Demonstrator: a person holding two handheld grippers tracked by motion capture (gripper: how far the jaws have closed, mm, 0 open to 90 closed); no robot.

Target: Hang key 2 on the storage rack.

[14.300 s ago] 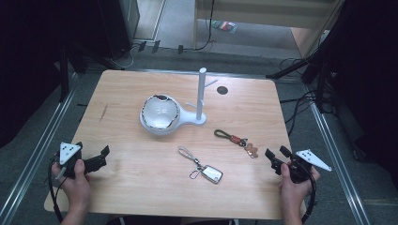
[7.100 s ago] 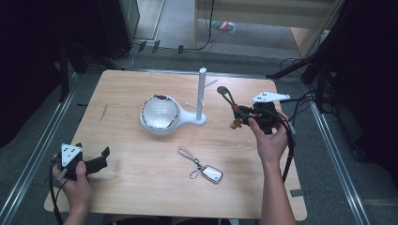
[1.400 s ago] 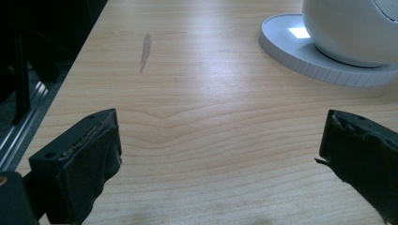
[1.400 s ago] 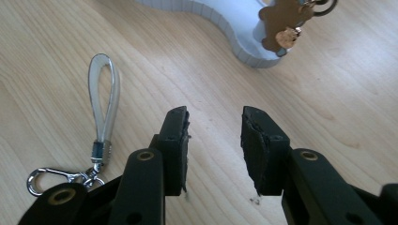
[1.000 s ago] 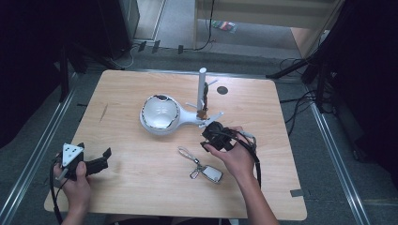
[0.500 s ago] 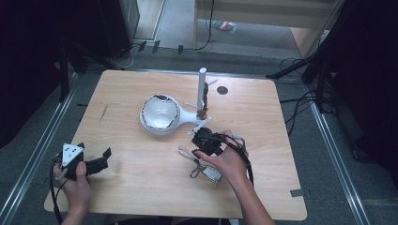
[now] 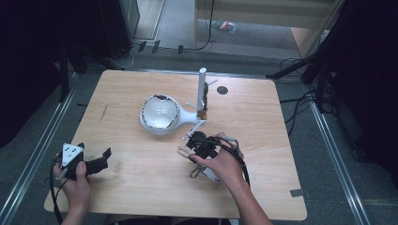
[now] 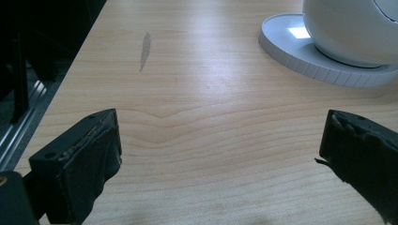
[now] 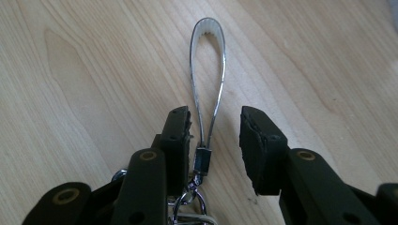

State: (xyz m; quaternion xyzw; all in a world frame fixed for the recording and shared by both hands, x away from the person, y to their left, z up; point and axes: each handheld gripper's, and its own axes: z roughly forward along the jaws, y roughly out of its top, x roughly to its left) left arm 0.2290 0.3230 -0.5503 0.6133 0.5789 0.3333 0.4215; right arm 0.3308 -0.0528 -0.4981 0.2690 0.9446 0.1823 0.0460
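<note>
Right hand-held gripper [image 9: 213, 140] hangs low over the worktop [image 7: 141, 187], jaws parted either side of a keychain strap [image 9: 208, 79] that lies flat between them, its metal ring under the jaws. Left hand-held gripper [image 7: 91, 161] rests near the worktop's front left corner, jaws spread wide, facing the white round lamp [image 7: 162, 115].

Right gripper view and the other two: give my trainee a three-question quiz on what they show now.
1. True or false: the right claw is shut on the strap loop.
2. What does the left claw hold? A) lamp base B) nothing C) key fob
3. Fill in: a brown keychain hangs on the white ____.

Key: 1 false, its jaws stand apart astride the strap. 2 B. 3 post.
</note>
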